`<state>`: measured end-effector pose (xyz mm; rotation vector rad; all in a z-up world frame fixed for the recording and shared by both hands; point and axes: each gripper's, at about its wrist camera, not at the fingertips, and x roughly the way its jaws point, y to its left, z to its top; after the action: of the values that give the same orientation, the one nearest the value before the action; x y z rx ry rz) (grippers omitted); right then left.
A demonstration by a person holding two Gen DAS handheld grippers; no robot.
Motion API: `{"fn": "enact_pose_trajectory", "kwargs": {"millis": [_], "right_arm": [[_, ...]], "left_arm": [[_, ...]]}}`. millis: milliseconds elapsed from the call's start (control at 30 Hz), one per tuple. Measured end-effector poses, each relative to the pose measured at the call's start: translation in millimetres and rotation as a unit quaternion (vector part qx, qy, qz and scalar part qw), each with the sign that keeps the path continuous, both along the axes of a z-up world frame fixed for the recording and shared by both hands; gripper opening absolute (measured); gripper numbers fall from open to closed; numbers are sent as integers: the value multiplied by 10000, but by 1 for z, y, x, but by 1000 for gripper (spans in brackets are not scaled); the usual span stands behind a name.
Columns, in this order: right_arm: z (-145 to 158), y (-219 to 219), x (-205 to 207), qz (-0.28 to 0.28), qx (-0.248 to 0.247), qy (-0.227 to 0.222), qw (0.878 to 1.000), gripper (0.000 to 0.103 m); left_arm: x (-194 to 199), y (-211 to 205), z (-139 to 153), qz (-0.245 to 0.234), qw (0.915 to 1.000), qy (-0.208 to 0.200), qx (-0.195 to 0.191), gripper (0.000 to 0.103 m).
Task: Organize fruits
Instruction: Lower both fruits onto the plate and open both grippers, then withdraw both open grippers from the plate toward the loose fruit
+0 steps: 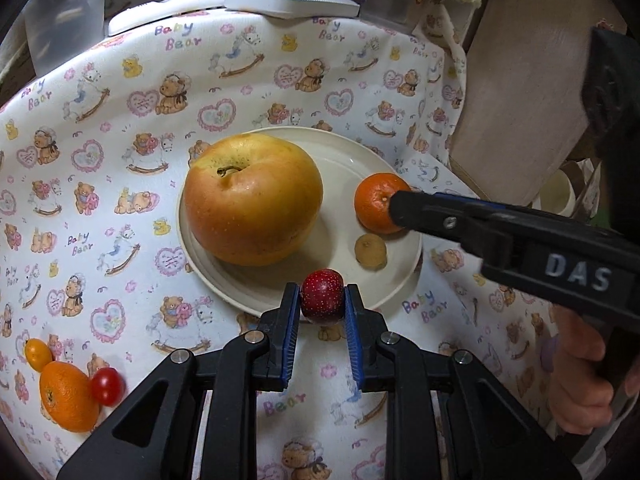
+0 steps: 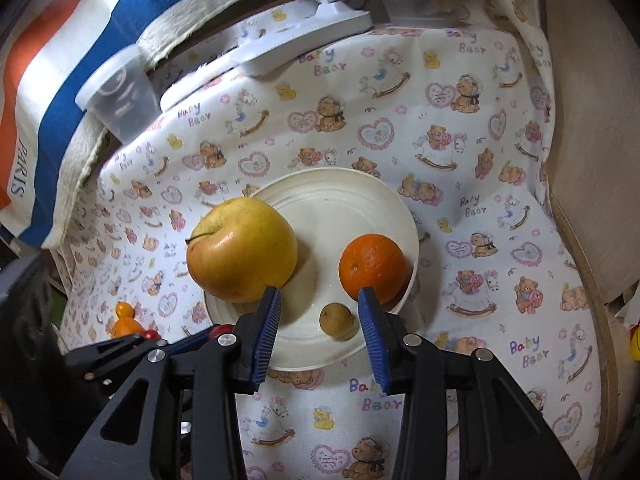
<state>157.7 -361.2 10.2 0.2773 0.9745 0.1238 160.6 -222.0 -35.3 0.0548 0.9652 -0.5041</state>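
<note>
Fruits are being gathered onto the cream plate, which serves as the landmark here. On it sit a large yellow apple at its left side, a mandarin at its right rim, and a small brownish fruit just in front of the mandarin.

The left gripper pinches a small red speckled fruit between its blue pads, held over the plate's near rim. The right gripper stands spread and empty above the near part of the plate, the brownish fruit showing between its fingers.

To do this step well, I judge the red fruit should go down into the bare patch in front of the apple, low before release so it does not roll.

The red fruit is nearly round, with no clear long axis; the apple's stem points up and slightly away from the plate's centre.

Off the plate's left, an orange, a small yellow fruit and a cherry tomato remain.
</note>
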Motion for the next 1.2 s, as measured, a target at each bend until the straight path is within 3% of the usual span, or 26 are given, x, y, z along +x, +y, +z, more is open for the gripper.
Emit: {"fn": "enact_pose_trajectory", "kwargs": {"millis": [133, 200, 267, 400, 733, 1000, 1067, 1133, 1200], "right_arm": [[2, 3, -2, -1, -164, -70, 9998, 43], [2, 7, -2, 80, -192, -58, 9998, 43], [3, 10, -3, 134, -217, -92, 9996, 43], [9, 12, -7, 57, -334, -293, 9990, 54], [24, 3, -13, -166, -258, -568, 9979, 54], [41, 14, -30, -60, -234, -1010, 9946, 54], [43, 17, -33, -65, -199, -1098, 9937, 55], [43, 21, -36, -82, -142, -1205, 9926, 65], [43, 24, -39, -111, -127, -1348, 9907, 68]], "left_arm": [[1, -3, -4, 7, 10000, 9, 36, 21], [1, -4, -6, 50, 10000, 1, 79, 35], [-1, -4, -6, 117, 9997, -116, 160, 41], [-8, 1, 0, 126, 9992, -314, 207, 41], [-33, 29, 34, 319, 9941, -988, 320, 42], [-54, 64, 72, 827, 9828, -1646, 115, 64], [-62, 71, 79, 987, 9757, -1950, 171, 68], [-72, 76, 85, 1086, 9663, -2321, 245, 78], [-80, 82, 89, 1145, 9598, -2551, 227, 88]]}}
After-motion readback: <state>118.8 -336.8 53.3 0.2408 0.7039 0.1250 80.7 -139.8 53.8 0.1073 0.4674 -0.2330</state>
